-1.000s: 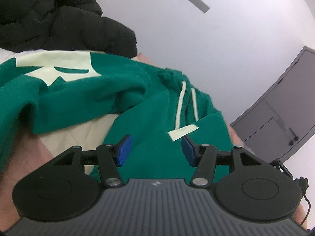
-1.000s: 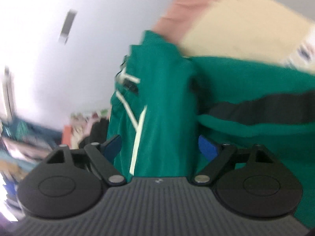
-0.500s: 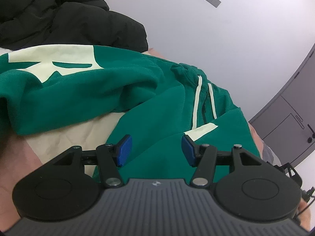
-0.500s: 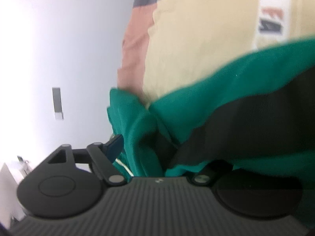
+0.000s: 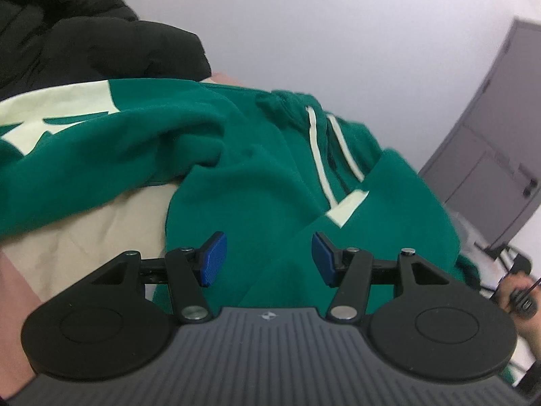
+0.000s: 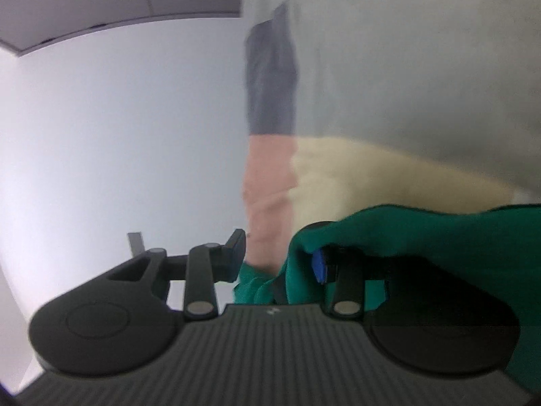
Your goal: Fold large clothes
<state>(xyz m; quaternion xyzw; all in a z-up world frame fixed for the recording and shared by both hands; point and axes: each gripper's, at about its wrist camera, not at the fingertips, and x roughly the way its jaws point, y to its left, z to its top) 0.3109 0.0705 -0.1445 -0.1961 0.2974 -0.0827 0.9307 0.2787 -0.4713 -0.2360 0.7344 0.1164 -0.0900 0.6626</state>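
In the left wrist view, the green hoodie [image 5: 236,169] sprawled rumpled over a beige bed cover [image 5: 101,230], a black jacket [image 5: 84,34] behind; the left gripper [image 5: 267,258] hovered spread and empty. The right wrist view was blurred: the right gripper [image 6: 279,258] was closing, hoodie cloth bunched between its jaws, draping one finger.

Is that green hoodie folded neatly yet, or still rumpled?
Still rumpled. The green hoodie lies bunched in loose folds on the beige bedding, its drawstrings skewed across the front.
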